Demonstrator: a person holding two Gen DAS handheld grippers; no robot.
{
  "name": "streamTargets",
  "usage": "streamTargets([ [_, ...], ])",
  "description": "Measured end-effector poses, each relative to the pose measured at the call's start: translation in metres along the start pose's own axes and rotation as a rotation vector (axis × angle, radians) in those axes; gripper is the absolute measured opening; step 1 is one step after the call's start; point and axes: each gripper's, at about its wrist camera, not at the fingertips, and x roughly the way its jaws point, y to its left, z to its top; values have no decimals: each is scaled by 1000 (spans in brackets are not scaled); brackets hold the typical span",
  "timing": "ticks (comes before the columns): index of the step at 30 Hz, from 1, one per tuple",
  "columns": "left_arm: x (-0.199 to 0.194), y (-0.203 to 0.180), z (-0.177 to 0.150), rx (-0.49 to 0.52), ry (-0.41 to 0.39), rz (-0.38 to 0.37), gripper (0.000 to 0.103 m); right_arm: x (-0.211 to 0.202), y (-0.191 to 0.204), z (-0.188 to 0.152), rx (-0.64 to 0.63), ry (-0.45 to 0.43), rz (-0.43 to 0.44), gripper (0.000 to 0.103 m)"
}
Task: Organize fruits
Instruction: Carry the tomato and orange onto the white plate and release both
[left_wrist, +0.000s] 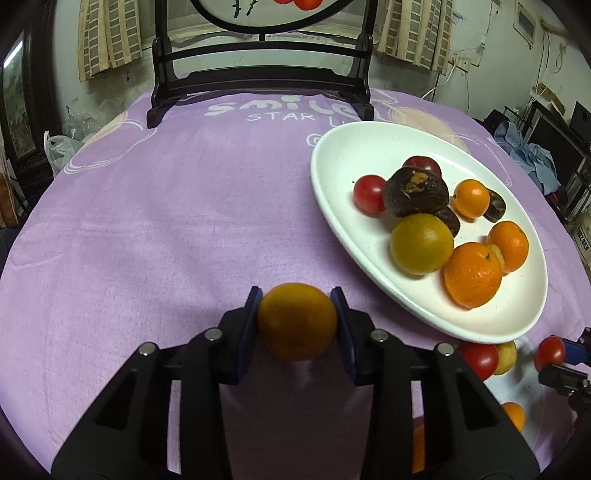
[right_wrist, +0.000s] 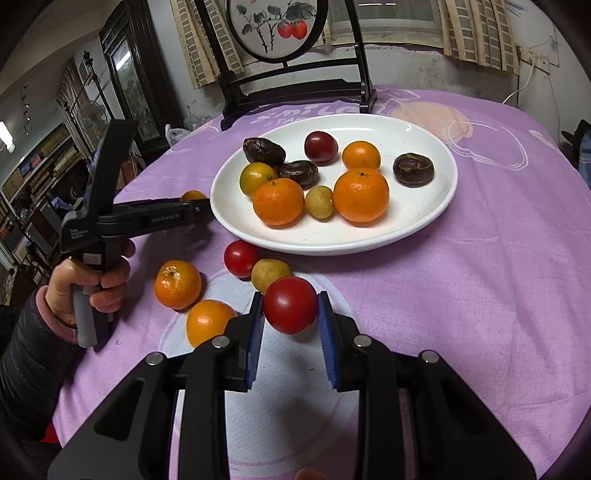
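Observation:
My left gripper (left_wrist: 297, 295) is shut on a dull orange mandarin (left_wrist: 297, 321), held above the purple cloth just left of the white plate (left_wrist: 332, 147). In the right wrist view that mandarin (right_wrist: 192, 195) peeks out at the plate's left rim (right_wrist: 424, 225). My right gripper (right_wrist: 290, 297) is shut on a red tomato (right_wrist: 290, 310), lifted in front of the plate. The plate holds several mandarins, dark chestnuts, tomatoes and a small yellow-green fruit. On the cloth lie a tomato (right_wrist: 241, 258), a yellowish fruit (right_wrist: 269, 274) and two mandarins (right_wrist: 178, 283) (right_wrist: 208, 321).
A dark wooden stand (right_wrist: 295, 88) with a round painted screen sits at the table's far edge behind the plate. The person's left hand (right_wrist: 88, 280) and sleeve are at the left. Shelves and clutter surround the round table.

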Motion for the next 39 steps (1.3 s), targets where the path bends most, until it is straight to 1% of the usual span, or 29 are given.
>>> streamTargets([
  [5,-6,-1,-6,-2,-3,6,38,4,-2,-2,2,10,-15,29],
  [9,-19,3,-15,-48,-3,-13,38,3,-2,-4,4,9,-19,29],
  [14,-40,0,-30,-67,-19,-41,38,-2,3,-11,1,7,-8,29],
  [17,-59,-5,-38,-71,-48,-70,38,-10,11,-13,-7,-20,27,29],
  [19,-78,-14,-38,-57,-102,-95,38,-19,16,-8,-14,-68,53,29],
  [20,-83,-19,-37,-48,-122,-103,38,-21,17,-4,-13,-88,53,29],
  [22,-93,-33,-29,-29,-163,-132,38,-28,16,8,2,-153,35,29],
  [24,-96,-46,-15,-20,-193,-162,38,-32,10,24,38,-219,-3,29],
  [26,-92,-60,3,-11,-218,-166,38,-31,3,38,65,-271,-48,29],
  [28,-85,-70,18,-10,-226,-163,38,-24,-7,55,89,-305,-105,29],
  [29,-81,-74,26,-6,-230,-164,39,-19,-13,62,102,-310,-117,29],
  [32,-62,-89,45,22,-223,-134,39,-4,-29,74,124,-295,-147,29],
  [34,-45,-95,54,25,-188,-127,39,10,-39,81,127,-267,-165,29],
  [37,-30,-96,61,27,-154,-124,39,28,-49,85,126,-217,-157,30],
  [38,-27,-95,61,30,-148,-119,39,32,-50,85,125,-208,-155,31],
  [39,-25,-95,62,34,-142,-115,39,35,-52,85,124,-195,-145,37],
])
